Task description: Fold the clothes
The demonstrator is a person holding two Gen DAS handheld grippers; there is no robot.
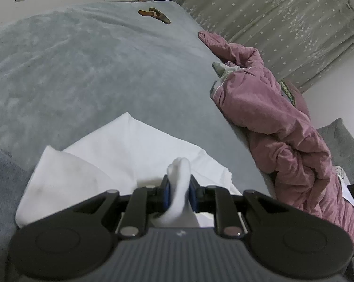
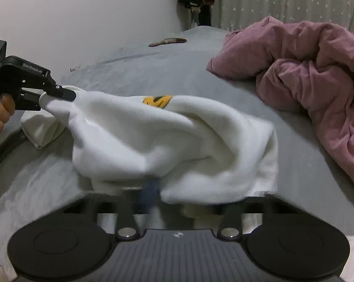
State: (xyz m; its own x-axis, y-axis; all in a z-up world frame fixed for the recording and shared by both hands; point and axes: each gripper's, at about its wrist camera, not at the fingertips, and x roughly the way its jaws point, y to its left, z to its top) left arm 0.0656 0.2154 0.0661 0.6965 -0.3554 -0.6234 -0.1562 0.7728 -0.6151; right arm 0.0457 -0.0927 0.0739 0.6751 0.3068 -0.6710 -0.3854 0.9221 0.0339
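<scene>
The left hand-held gripper (image 1: 178, 193) is showing a dark grey ribbed body, two round black discs, black link arms with silver pins and blue pads. The right hand-held gripper (image 2: 151, 193) is looking the same, though its pad, perhaps blue, is blurred.

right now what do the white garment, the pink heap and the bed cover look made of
White garment: soft matte knit, likely fleece or cotton jersey; thick rounded folds.
Pink heap: plush, velvet-like fabric; faint sheen on the creases, perhaps quilted.
Bed cover: grey short-pile fleece or flannel; mottled, brushed look.
</scene>
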